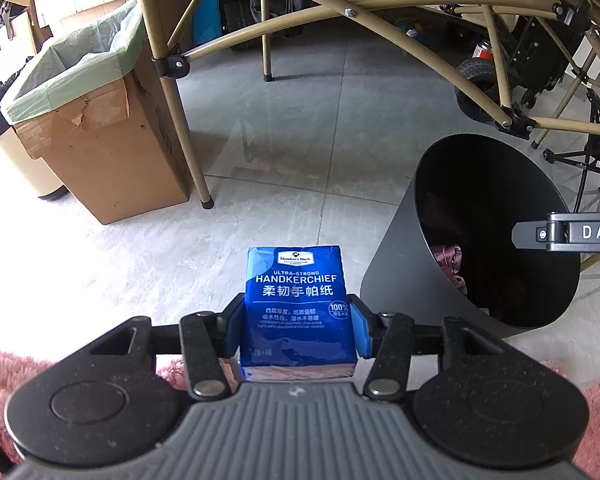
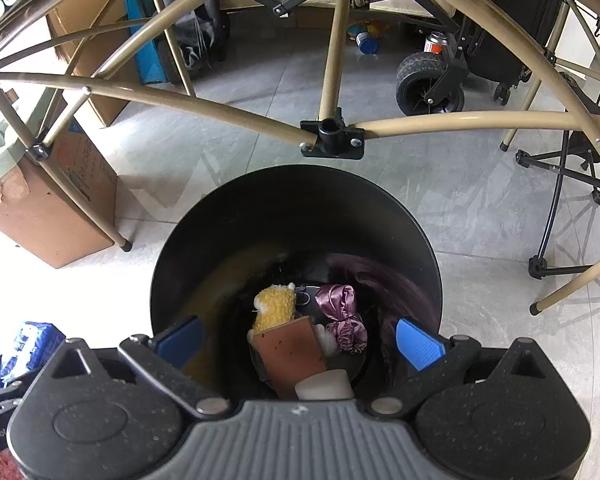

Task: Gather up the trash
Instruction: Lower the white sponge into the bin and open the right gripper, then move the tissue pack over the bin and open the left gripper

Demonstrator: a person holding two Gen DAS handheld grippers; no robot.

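Grey tile floor [image 1: 284, 128], pink rug [image 1: 4, 372] at the near edge, tan folding frame [image 1: 380, 0] overhead.

Left gripper [image 1: 296, 320]: blue pads pinch a tissue pack [image 1: 296, 300] by its sides, upright, label facing the camera. The bin [image 1: 400, 256] sits just right of the fingers and ahead, mouth tilted toward this view.

Right gripper [image 2: 298, 338]: fingers spread wide, nothing between the pads, hanging right over the bin [image 2: 428, 240] mouth. Below them at the bottom: yellow fluffy item [image 2: 274, 306], brown block [image 2: 290, 352], purple cloth [image 2: 340, 312], plus something white I can't identify.

My read: right-hand drop is done, the pack is next.
- Clear the right gripper out of the mouth first; from the left view its finger [image 1: 532, 234] sits across the rim.
- Carry the pack right until it's over the opening, not the wall, then open.
- Keep the pinch firm; the film wrap probably slips.

Around: lined cardboard box [image 1: 100, 148] well left of the left fingers, a frame leg [image 1: 192, 160] beside it. Frame bar and black joint [image 2: 332, 136] just past the bin's far rim, so keep low. Wheel [image 2: 428, 84] and cans further back, out of the way.
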